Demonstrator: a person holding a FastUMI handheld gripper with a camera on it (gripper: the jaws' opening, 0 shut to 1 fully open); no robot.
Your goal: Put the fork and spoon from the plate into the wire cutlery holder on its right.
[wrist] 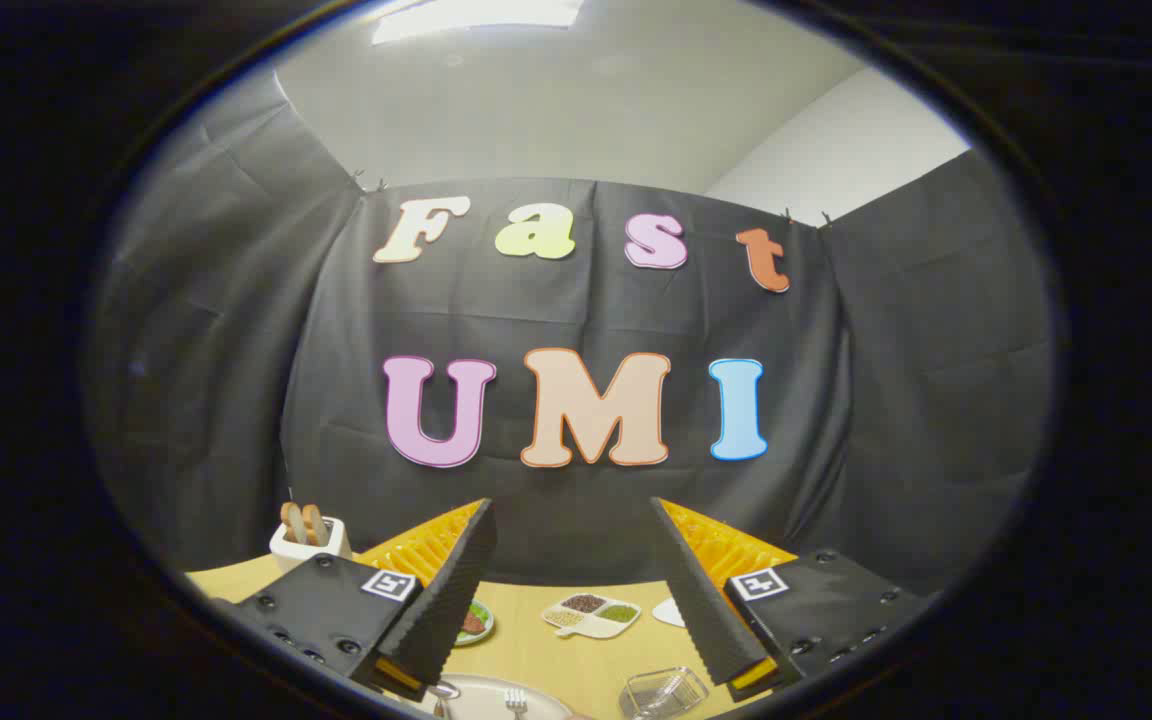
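My gripper point(571, 520) is open, held above the wooden table with nothing between its fingers. Low down between the fingers lies a pale plate point(481, 696). The tines of a fork point(516, 701) rest on it, and the bowl of a spoon point(443, 691) shows beside the left finger. To the plate's right stands the wire cutlery holder point(663, 691), close to the right finger. The handles of the fork and spoon are hidden.
A white toaster point(309, 540) with two bread slices stands at the table's back left. A divided white dish point(591, 613) of condiments sits mid-table, a small plate of food point(474, 622) to its left, and a white object point(669, 611) by the right finger.
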